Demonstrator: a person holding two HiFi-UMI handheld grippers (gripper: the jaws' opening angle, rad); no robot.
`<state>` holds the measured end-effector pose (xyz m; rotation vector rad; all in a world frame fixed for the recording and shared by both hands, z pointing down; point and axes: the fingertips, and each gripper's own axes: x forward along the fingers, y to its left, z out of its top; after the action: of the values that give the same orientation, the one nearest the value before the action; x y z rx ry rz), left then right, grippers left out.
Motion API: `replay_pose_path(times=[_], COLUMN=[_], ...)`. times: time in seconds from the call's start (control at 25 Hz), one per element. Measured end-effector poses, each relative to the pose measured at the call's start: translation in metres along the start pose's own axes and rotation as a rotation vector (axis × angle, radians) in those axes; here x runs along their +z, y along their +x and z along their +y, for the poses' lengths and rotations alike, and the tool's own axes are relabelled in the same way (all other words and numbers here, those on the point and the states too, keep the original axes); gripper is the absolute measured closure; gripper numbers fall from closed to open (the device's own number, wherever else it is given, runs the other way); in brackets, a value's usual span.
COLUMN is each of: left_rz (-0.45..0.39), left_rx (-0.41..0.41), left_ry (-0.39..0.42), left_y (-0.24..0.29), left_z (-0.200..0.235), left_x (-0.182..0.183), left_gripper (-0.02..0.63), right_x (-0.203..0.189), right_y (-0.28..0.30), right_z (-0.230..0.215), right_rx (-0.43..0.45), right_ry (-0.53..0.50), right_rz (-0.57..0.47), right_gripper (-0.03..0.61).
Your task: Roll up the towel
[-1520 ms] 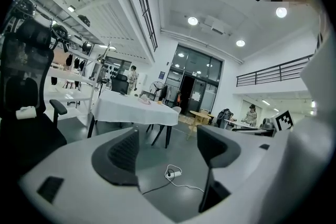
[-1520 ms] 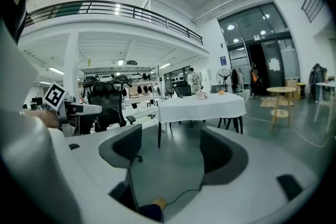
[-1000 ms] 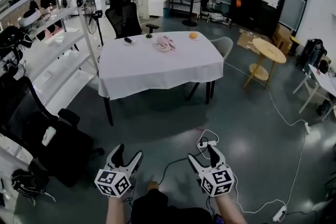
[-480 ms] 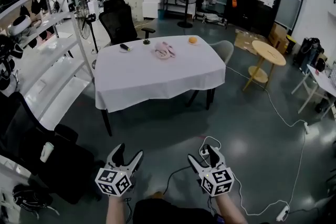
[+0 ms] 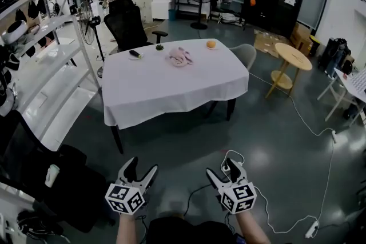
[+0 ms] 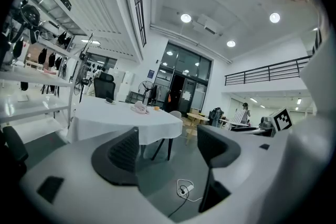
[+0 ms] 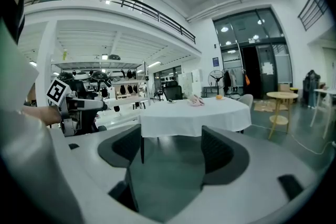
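The left gripper (image 5: pixel 141 167) and right gripper (image 5: pixel 223 168) are held spread and empty, bottom centre. The towel (image 5: pixel 180 56) is seen on the table (image 5: pixel 171 83), upper centre.

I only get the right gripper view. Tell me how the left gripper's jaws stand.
Observer: The left gripper has its jaws apart, with nothing between them.
Operator: Check what lies in front of me.
Observer: A white power strip lies low down, just ahead of the right gripper.
Operator: Report what is on my left.
Observer: A black office chair stands close on your left, nearer to you than the table.
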<state>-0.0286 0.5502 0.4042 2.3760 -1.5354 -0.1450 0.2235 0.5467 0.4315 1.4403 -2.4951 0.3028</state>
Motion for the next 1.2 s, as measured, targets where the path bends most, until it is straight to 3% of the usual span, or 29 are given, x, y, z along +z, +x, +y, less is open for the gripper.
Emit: replay_pose_path(times=[0.36, 0.72, 1.2], left_rz=[0.071, 0.077, 0.037], left_rx=[-0.006, 0.03, 0.038], left_ry=[-0.022, -0.055, -0.034], left_y=[-0.012, -0.012, 0.097], left_z=[0.009, 0.019, 0.045], left_x=[-0.027, -0.037, -0.002], left_gripper=[0.252, 0.252, 0.252], right_x=[-0.029, -0.032, 0.013], right_y=[0.004, 0.019, 0.104], right_z=[0.022, 0.018, -0.051], right_rx=[0.008, 0.032, 0.056], right_ry=[0.039, 0.039, 0.038], right_rz=[0.064, 0.077, 0.037], right_gripper=[0.221, 0.221, 0.221])
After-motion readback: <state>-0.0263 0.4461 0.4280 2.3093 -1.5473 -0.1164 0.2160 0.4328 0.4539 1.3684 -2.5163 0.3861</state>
